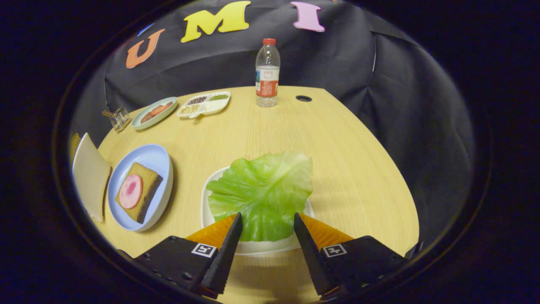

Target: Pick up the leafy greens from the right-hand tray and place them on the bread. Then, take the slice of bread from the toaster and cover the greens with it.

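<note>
The single leafy green lies on a white tray on the counter, its near edge between the wide-open jaws of the gripper, which hold nothing. It looks light, thin and floppy, easy to tear, so I judge the thicker rib at the near edge is the best place to pinch. I count one leaf, one slice of bread with one round pink slice on a blue plate, and one bottle.
</note>
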{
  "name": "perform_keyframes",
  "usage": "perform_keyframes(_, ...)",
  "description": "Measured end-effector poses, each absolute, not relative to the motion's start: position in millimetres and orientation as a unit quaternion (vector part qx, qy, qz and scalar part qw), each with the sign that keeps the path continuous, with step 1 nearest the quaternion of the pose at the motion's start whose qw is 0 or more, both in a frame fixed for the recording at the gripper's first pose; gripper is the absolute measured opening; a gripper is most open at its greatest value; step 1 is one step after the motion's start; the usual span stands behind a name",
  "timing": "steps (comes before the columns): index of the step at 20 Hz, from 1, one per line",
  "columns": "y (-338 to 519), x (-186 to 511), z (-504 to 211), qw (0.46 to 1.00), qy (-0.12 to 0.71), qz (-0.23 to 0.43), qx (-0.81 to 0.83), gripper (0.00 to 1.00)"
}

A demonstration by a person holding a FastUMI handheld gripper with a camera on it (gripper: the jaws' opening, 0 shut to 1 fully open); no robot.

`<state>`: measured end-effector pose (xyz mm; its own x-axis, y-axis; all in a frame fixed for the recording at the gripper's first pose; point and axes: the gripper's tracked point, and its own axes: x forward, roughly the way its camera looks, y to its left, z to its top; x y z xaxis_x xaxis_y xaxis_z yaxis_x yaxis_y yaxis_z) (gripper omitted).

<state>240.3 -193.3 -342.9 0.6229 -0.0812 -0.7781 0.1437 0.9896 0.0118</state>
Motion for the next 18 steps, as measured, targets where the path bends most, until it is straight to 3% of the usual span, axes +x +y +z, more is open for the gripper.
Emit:
perform_keyframes(4, -192.0, 240.9, -345.5, 0.897, 0.434, -0.06, 0.056, 0.63)
perform_keyframes(10, -188.3, 239.1, -341.9, 0.898, 0.433, -0.057, 0.056, 0.03)
perform_keyframes(18, -172.5, 220.6, -293.2, 0.917, 0.392, -0.063, 0.047, 0.0)
